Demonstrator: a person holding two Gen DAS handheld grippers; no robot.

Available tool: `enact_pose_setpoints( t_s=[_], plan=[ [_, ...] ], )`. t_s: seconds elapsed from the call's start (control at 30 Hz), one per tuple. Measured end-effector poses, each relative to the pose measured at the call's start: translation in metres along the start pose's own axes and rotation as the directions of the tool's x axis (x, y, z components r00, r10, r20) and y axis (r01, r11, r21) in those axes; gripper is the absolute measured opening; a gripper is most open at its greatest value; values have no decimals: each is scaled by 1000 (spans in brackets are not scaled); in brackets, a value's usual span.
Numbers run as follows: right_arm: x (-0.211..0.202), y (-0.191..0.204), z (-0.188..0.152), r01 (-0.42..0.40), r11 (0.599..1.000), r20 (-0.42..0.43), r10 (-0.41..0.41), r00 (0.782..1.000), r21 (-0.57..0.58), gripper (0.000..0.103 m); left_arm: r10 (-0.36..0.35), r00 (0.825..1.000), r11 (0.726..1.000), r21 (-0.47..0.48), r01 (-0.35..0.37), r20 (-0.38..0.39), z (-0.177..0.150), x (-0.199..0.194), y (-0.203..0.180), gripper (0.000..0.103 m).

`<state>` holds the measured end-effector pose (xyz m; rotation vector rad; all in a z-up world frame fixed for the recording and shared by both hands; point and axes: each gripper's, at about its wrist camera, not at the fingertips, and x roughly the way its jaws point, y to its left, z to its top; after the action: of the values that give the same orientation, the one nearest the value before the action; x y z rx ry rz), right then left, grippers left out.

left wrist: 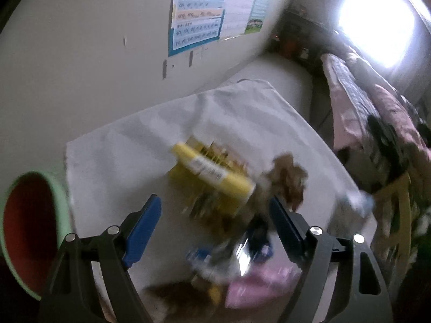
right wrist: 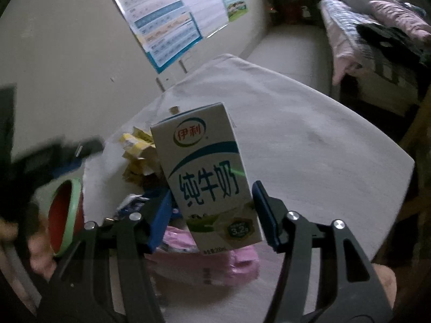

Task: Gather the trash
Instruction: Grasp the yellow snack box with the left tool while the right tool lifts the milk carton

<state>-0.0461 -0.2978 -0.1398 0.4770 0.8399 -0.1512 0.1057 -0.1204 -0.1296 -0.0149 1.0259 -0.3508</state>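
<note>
The right gripper [right wrist: 212, 210] holds a milk carton [right wrist: 207, 177] upright above the white-covered table [right wrist: 309, 148]. The left gripper [left wrist: 215, 210] hangs wide and empty over wrappers [left wrist: 212, 172]; the green-rimmed bin [left wrist: 29, 231] sits at the table's left edge.

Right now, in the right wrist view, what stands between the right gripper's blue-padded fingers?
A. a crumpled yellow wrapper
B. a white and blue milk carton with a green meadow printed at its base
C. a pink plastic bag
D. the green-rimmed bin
B: the white and blue milk carton stands upright between the fingers of the right gripper, while the yellow wrapper, pink plastic bag and green-rimmed bin lie behind or beside it.
</note>
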Motion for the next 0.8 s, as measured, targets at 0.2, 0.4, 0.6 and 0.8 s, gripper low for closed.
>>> enact_pose_setpoints(
  t_s=[0.2,0.4,0.6,0.8],
  plan=[
    [5,-16,-8,-4,1000,-10,4,1000,16,57,1,997,996,-83,-8,-78,26,46,-11,70],
    [10,-30,-12,-15,999,-18,16,1000,41,57,69,988,984,-155,-90,-136,31,71,-1,66],
    [6,-34,-12,-14,999,16,14,1000,43,57,70,976,973,-203,-113,-205,21,89,10,54],
    [4,-32,-13,-10,999,27,9,1000,33,56,55,983,980,-179,-87,-174,23,80,1,23]
  ],
)
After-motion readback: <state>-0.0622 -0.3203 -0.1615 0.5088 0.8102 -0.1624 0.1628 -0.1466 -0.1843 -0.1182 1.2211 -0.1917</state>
